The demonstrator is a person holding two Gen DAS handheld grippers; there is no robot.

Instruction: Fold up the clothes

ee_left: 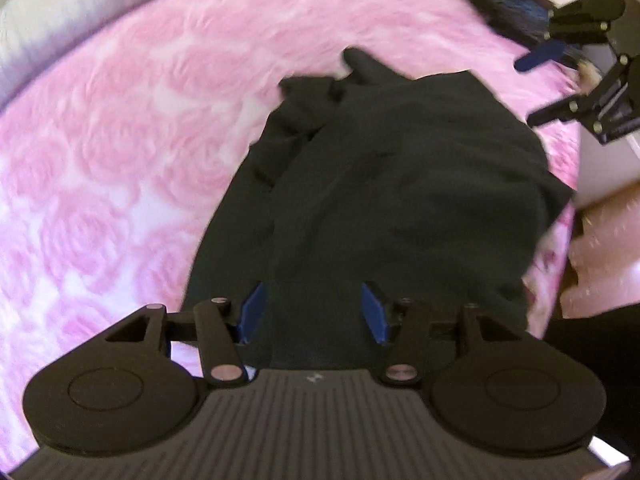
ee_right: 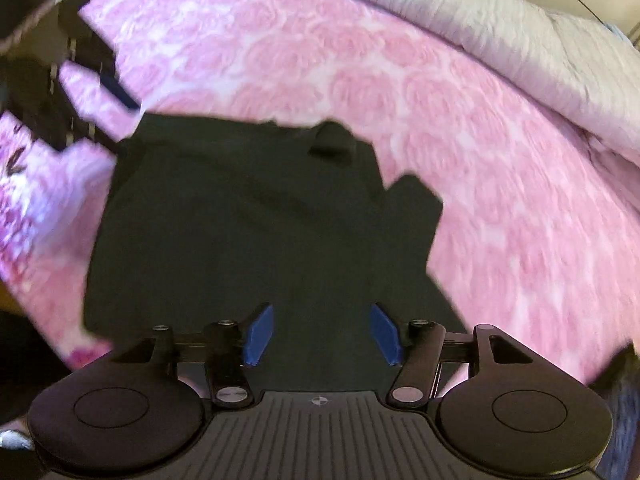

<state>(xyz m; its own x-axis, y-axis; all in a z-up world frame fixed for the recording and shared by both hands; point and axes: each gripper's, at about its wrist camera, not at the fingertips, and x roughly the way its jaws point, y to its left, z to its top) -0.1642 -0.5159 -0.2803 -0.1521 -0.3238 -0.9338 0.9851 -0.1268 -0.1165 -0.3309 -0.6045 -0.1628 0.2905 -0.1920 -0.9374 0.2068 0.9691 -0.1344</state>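
Observation:
A black garment [ee_left: 400, 184] lies partly folded on a pink rose-patterned blanket [ee_left: 120, 140]. One sleeve end pokes out at its far side. My left gripper [ee_left: 314, 312] hovers open over the garment's near edge, with only cloth below its blue fingertips. In the right wrist view the same garment [ee_right: 240, 232] fills the middle, and my right gripper [ee_right: 322, 334] stands open above it with nothing held. The right gripper [ee_left: 560, 80] also shows at the top right of the left wrist view. The left gripper [ee_right: 96, 96] shows blurred at the top left of the right wrist view.
A pale grey quilt [ee_right: 520, 48] lies bunched along the far side of the blanket [ee_right: 440, 100]. A dark furry object [ee_left: 508, 4] sits at the blanket's far corner. The bed edge and a peach-coloured floor [ee_left: 604, 248] lie to the right.

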